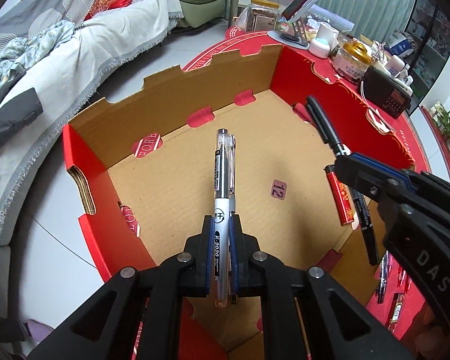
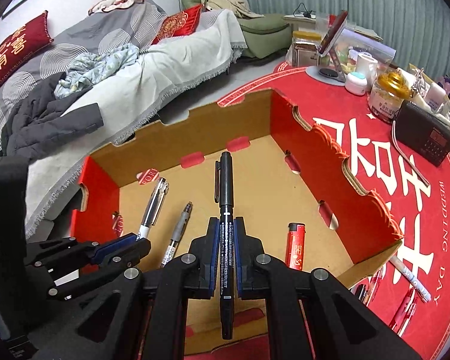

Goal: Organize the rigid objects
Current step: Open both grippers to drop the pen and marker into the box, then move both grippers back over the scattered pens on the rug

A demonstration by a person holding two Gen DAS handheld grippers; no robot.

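My left gripper point(image 1: 222, 220) is shut on a white and clear pen point(image 1: 223, 180) and holds it tilted down over the open cardboard box point(image 1: 171, 96). The same pen point(image 2: 153, 207) sticks out of the left gripper point(image 2: 145, 241) in the right wrist view. My right gripper point(image 2: 226, 223) is shut on a black marker point(image 2: 226, 186), also above the box point(image 2: 195, 123); the left wrist view shows this gripper point(image 1: 343, 162) and its marker point(image 1: 322, 120) at the right. On the box floor lie a grey pen point(image 2: 180, 231), a red lighter point(image 2: 295, 246) and another black pen point(image 1: 366, 228).
Several red pens point(image 2: 405, 309) and a white pen point(image 2: 411, 276) lie on the red tablecloth point(image 2: 375, 156) beside the box. Jars point(image 2: 387, 99), a phone stand point(image 2: 330, 54) and a black radio point(image 2: 426, 138) crowd the far side. A sofa point(image 2: 105, 60) stands left.
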